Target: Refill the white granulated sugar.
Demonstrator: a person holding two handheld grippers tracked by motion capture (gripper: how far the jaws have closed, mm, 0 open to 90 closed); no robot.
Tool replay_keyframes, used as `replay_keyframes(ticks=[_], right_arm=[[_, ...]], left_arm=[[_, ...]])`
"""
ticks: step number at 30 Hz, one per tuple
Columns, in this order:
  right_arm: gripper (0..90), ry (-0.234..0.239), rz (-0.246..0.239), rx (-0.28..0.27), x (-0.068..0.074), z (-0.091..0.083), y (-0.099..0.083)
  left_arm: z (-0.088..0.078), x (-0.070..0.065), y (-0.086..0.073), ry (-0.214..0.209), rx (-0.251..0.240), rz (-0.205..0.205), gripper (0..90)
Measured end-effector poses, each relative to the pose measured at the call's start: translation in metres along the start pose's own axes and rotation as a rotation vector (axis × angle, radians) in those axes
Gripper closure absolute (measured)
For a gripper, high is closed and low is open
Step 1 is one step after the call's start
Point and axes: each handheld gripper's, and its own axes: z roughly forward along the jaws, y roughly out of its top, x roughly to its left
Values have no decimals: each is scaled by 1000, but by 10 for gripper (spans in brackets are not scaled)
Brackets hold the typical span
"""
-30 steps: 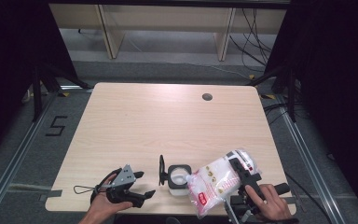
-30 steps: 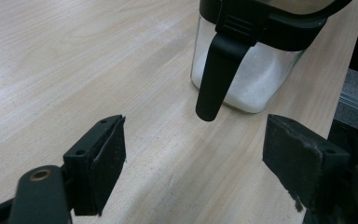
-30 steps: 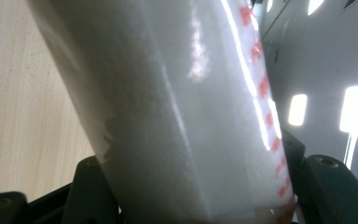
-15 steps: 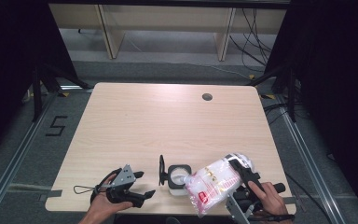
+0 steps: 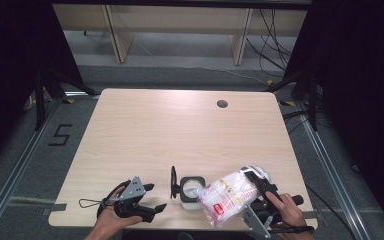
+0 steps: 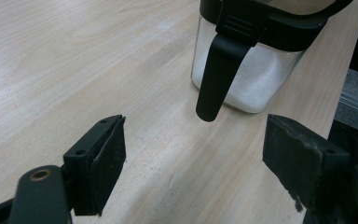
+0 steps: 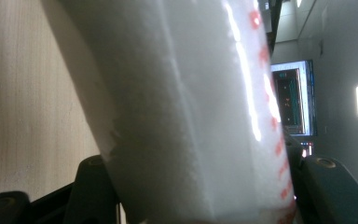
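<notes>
From above, the right gripper [image 5: 252, 192] clamps the tilted bag [image 5: 227, 196], its mouth slanting down-left over the open jar [image 5: 190, 188] near the table's [image 5: 180, 130] front edge. The left gripper [image 6: 193, 158] gapes, empty, jar [image 6: 247, 70] just ahead. Along the right gripper's jaws, the bag [image 7: 191, 116] stands clamped between them.

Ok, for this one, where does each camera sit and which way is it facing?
High view: fixed above the person's side, facing forward and down on the table; both hands, left gripper, right gripper clamping a tilted white bag.
Left gripper view: rides the left gripper, looking along its open jaws across the tabletop at the jar of white powder.
Right gripper view: rides the right gripper, its jaws pressed on the bag.
Shared: jar in high and left gripper views; bag in high and right gripper views.
</notes>
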Motion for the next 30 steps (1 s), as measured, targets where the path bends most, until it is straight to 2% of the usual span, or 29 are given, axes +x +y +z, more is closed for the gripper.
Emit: replay_keyframes(ticks=[5,6,7,8,9,11,12,14,16,17,20,21,22,25,26,30], right_arm=[[462,-5,-37,6,1,2,0],[464,-7,-80,-5,-1,3,1],[465,-1,-43,1,2,3,0],[466,-7,-56,5,2,3,1],[468,-5,-27,15,5,3,0],[471,-8,-130,9,0,4,2],[472,-4,-117,14,1,4,2],[472,-8,-125,13,1,4,3],[473,-8,-124,6,0,4,3],[473,-14,-102,7,1,3,2],[475,-16,-128,-1,-2,3,5],[475,-13,-110,3,0,4,6],[475,-15,-135,-5,-1,4,7],[475,-11,-119,-10,-1,5,7],[475,-6,-95,-9,1,5,6],[475,-10,-111,-12,0,6,5]], left_arm=[[0,0,0,-1,2,1,208],[0,0,0,-1,2,1,208],[0,0,0,0,2,1,208],[0,0,0,-2,-4,0,208],[0,0,0,-3,-4,0,208],[1,0,0,-3,-4,2,209],[1,0,0,-7,-4,7,209],[0,1,0,-5,-2,25,209],[1,1,1,-7,-2,24,209],[0,1,1,-4,-2,25,209],[0,1,1,-5,-1,25,209],[0,1,1,-6,-3,25,209],[1,0,1,-7,-10,16,209],[1,0,0,-7,-11,16,209],[1,1,1,-7,-11,16,209],[1,1,0,-10,-10,24,210]])
